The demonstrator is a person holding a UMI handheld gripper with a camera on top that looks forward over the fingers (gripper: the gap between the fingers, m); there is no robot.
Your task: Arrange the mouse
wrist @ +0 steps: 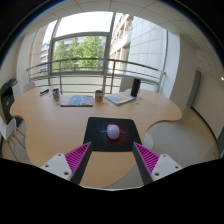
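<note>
Gripper [112,158]: jaws open, holding nothing. Mouse [113,132] rests on black mouse mat [95,135] just ahead (wooden desk [55,125], near edge)

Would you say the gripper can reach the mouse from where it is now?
Probably yes: the gripper is open, and the mouse sits on its mat just ahead of the fingers, nothing lying between.

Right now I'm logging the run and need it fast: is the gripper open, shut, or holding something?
Gripper: open, holding nothing; the mouse sits on the black mouse pad just ahead of the fingers.
</note>
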